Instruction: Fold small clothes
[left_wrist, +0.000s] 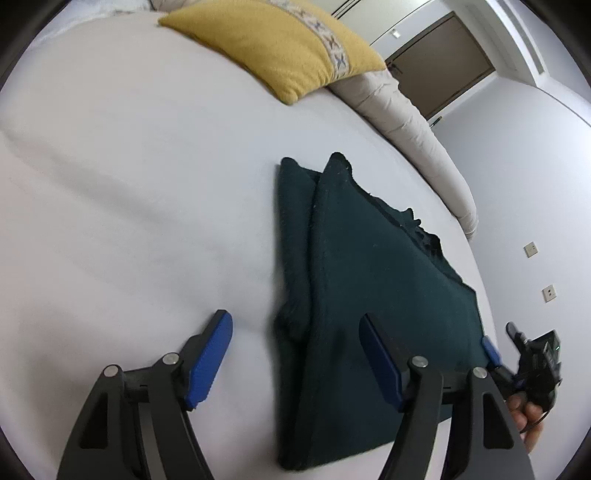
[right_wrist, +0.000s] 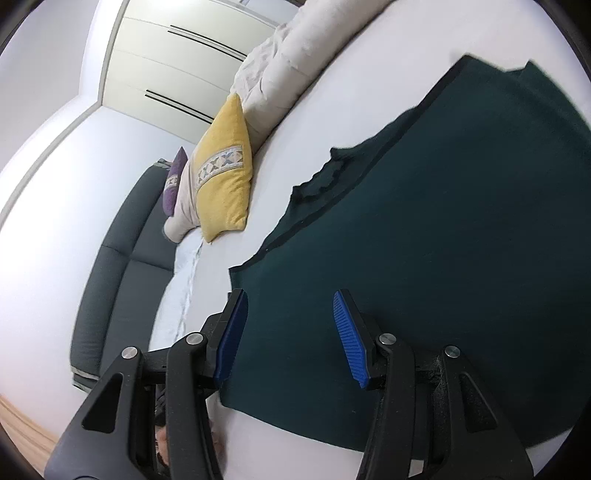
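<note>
A dark green garment (left_wrist: 369, 280) lies folded lengthwise on the white bed, one layer over another. My left gripper (left_wrist: 295, 325) is open and empty above its near left edge, its right finger over the cloth. The right gripper (left_wrist: 495, 350) shows at the garment's right edge in the left wrist view. In the right wrist view the garment (right_wrist: 443, 236) fills the right side. My right gripper (right_wrist: 290, 310) is open and empty over the garment's near corner.
A yellow cushion (left_wrist: 280, 48) lies at the head of the white bed (left_wrist: 129, 166), next to a rolled beige duvet (left_wrist: 406, 122). In the right wrist view a grey sofa (right_wrist: 118, 258) stands beyond the bed, with a purple cushion (right_wrist: 173, 184).
</note>
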